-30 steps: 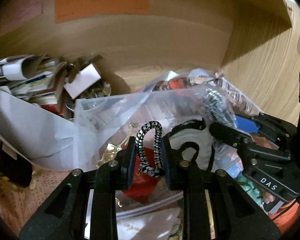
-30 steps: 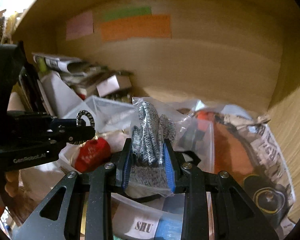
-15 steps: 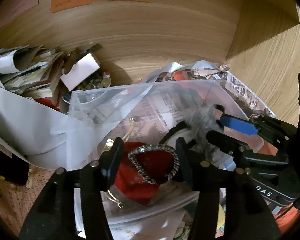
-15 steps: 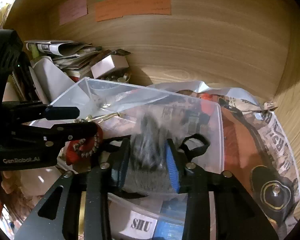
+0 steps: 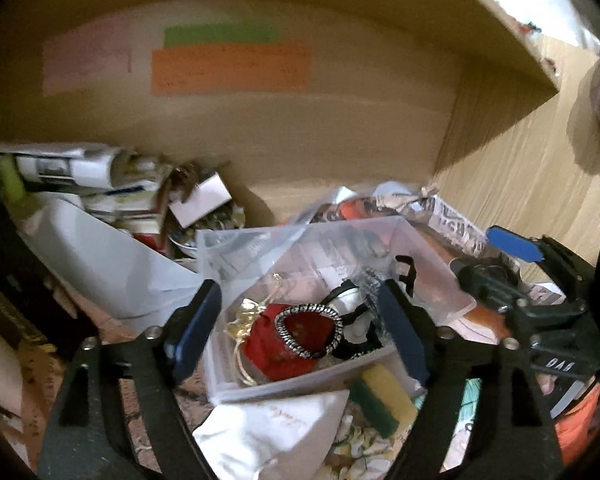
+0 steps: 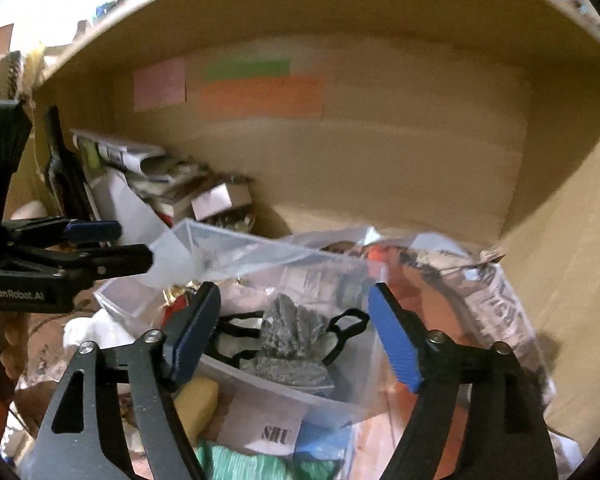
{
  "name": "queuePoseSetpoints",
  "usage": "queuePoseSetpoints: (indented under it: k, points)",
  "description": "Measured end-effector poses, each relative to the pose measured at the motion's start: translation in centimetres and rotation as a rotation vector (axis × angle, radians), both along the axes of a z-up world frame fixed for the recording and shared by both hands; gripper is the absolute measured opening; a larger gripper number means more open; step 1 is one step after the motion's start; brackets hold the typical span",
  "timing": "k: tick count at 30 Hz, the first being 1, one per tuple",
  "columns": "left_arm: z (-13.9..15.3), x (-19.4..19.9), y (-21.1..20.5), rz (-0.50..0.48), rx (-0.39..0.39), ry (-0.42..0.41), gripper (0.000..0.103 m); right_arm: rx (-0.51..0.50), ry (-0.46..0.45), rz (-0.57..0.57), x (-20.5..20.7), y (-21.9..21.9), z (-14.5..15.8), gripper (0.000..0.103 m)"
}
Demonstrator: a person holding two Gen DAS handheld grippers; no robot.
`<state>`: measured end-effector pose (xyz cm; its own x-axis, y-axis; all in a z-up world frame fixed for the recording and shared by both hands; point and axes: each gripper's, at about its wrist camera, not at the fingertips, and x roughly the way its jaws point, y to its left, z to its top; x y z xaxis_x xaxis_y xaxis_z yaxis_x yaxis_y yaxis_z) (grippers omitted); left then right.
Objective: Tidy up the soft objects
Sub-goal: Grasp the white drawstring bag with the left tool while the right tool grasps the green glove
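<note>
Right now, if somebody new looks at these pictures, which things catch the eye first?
The clear plastic box in the middle, holding a black-and-white braided loop on a red pouch and a grey knitted piece. Both the left gripper and right gripper hang open above it, holding nothing. Behind, an orange paper label glows on the wooden back wall.

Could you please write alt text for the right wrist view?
The right tongs stand open above a clear plastic bin holding a grey knitted glove. The left tongs, also open, reach in from the left.
</note>
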<state>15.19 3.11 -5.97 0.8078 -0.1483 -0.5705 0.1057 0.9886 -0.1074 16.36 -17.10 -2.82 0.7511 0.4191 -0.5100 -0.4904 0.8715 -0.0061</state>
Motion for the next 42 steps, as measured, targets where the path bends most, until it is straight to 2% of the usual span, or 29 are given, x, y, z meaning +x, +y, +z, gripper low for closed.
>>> queuePoseSetpoints:
  k: [1, 3, 9, 19, 26, 27, 28, 31, 33, 36, 42]
  points:
    - [0.2, -0.8, 0.3, 0.009, 0.003, -0.013, 0.088, 0.006, -0.008, -0.003, -0.4, -0.2, 0.2, 0.083]
    - [0.1, -1.6, 0.6, 0.02, 0.006, -0.022, 0.092, 0.014, -0.023, -0.011, -1.3, -0.8, 0.3, 0.085]
    - [-1.8, -3.9, 1.6, 0.028, 0.009, 0.009, 0.097, 0.007, 0.005, -0.03, -3.3, -1.6, -1.0, 0.086]
    - [-7.4, -4.7, 1.4, 0.023, -0.001, 0.15, 0.097, -0.025, 0.189, -0.048, -5.0, -1.6, -7.0, 0.086]
    - [-9.6, -3.5, 0.2, 0.015, 0.055, 0.189, 0.097, -0.046, 0.287, -0.047, -5.1, -1.6, -10.1, 0.085]
    - [-9.7, -3.4, 0.0, 0.009, 0.062, 0.189, 0.097, -0.049, 0.291, -0.046, -5.1, -1.5, -10.3, 0.081]
    - [-9.9, -3.2, -0.3, 0.004, 0.069, 0.19, 0.097, -0.051, 0.294, -0.044, -5.1, -1.5, -10.5, 0.071]
    - [-10.4, -3.0, -0.6, 0.005, 0.09, 0.185, 0.097, -0.06, 0.288, -0.048, -5.1, -1.6, -10.6, 0.052]
    - [-10.6, -3.0, -0.8, 0.001, 0.097, 0.185, 0.097, -0.054, 0.288, -0.047, -5.2, -1.8, -10.6, 0.046]
    - [-11.0, -3.1, -1.0, 0.003, 0.121, 0.185, 0.08, -0.038, 0.287, -0.044, -5.4, -2.2, -10.6, 0.039]
    - [-11.1, -3.7, -0.3, -0.006, 0.086, 0.193, 0.053, -0.027, 0.258, -0.047, -5.9, -2.2, -9.9, 0.026]
